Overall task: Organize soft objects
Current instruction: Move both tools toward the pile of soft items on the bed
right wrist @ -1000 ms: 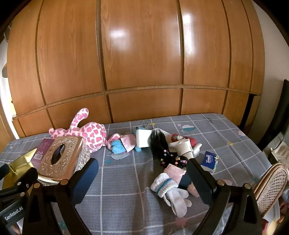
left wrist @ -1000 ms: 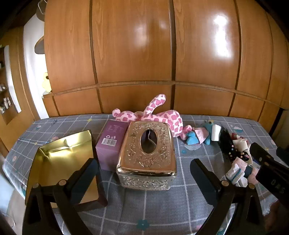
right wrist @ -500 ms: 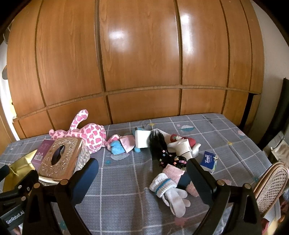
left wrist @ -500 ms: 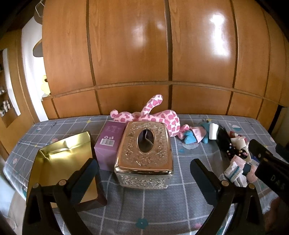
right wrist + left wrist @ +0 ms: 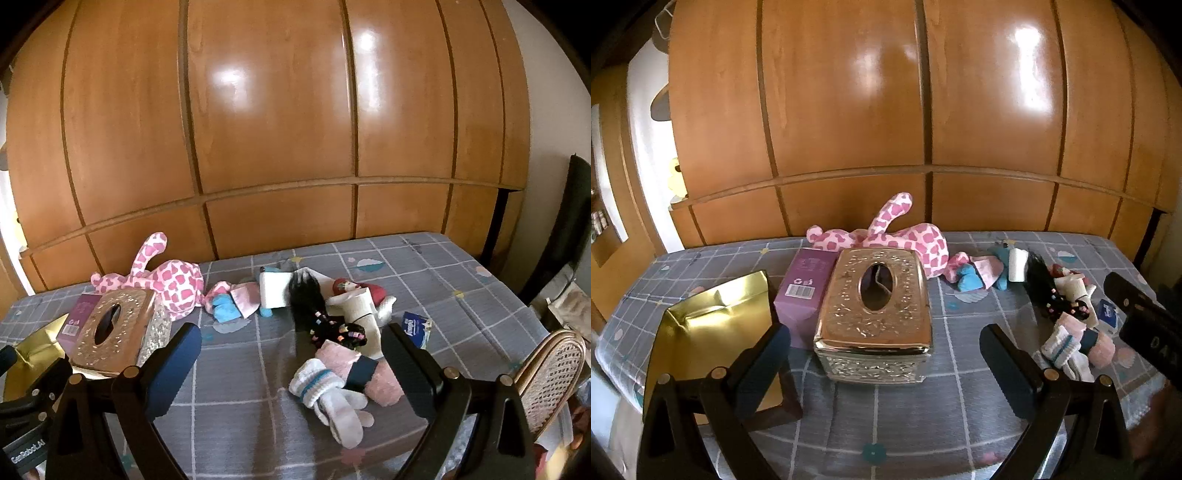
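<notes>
Sorting looks barely begun, to judge by how things lie: every soft item sits loose on the grey checked tablecloth of the table (image 5: 424, 280), and nothing is gathered or held. Landmark for all places here is the ornate golden metal tissue box (image 5: 873, 317).

Nearest, the left claw (image 5: 882, 358) hangs with its two black fingers wide apart and empty, the tissue box straight ahead between their lines and just beyond the tips. The right claw (image 5: 291, 360) is likewise spread and holds nothing; the tissue box stands off to its left.

Closest to the right claw, well to the right of the tissue box, lie the white ribbed socks with a blue band (image 5: 328, 395), touching the pale pink fuzzy socks with a dark cuff (image 5: 354, 365); both sit between the claw's finger lines, the pink pair close to the right fingertip. Behind them sprawls the black doll hair with coloured beads (image 5: 317, 317) over a heap of white rolled cloth (image 5: 364, 306), with a small blue tissue packet (image 5: 417, 326) lying just beside that heap.

Against the tissue box's left side stands a purple cardboard box (image 5: 805, 288), and left of that a shiny gold paper bag (image 5: 713, 332).

Farther back, right of the tissue box, lies a pink-and-blue small plush (image 5: 232, 302). Farthest, directly behind the tissue box, rests the pink-spotted plush animal (image 5: 908, 243).

I judge that all the gathering remains, and the socks are the nearest pick for the right claw.
</notes>
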